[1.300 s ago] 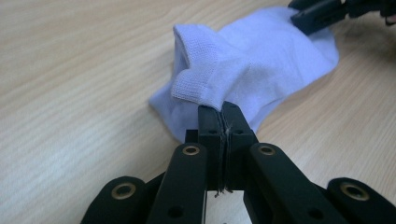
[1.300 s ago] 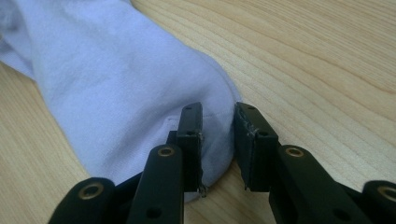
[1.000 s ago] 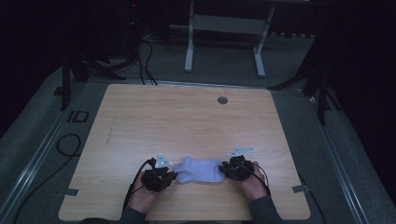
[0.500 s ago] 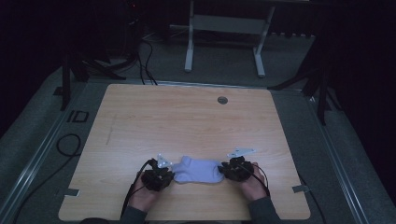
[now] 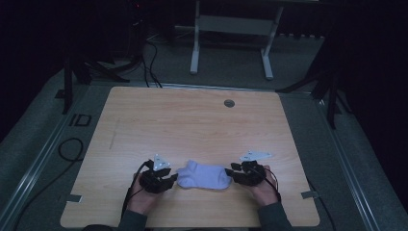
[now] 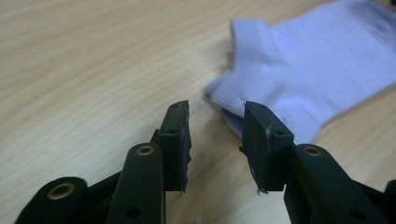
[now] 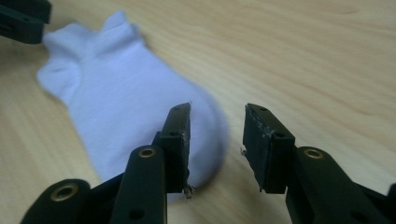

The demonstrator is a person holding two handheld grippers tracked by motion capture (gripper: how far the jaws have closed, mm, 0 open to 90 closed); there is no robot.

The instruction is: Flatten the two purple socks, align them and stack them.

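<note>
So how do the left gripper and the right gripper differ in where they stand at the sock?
The left gripper is at the sock's ribbed cuff end; the right gripper is at its rounded toe end. In the left gripper view the cuff lies ahead, beside one jaw; in the right gripper view the toe reaches behind one jaw. Both are open, hold nothing, and are low over the table.

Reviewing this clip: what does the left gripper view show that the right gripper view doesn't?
The left gripper view shows the sock's ribbed cuff close up, just beyond the open left gripper. The right gripper view shows the rounded toe end by the open right gripper, with part of the other gripper at its top left corner. Both show the pale purple sock lying on the wooden table, ungripped.
</note>
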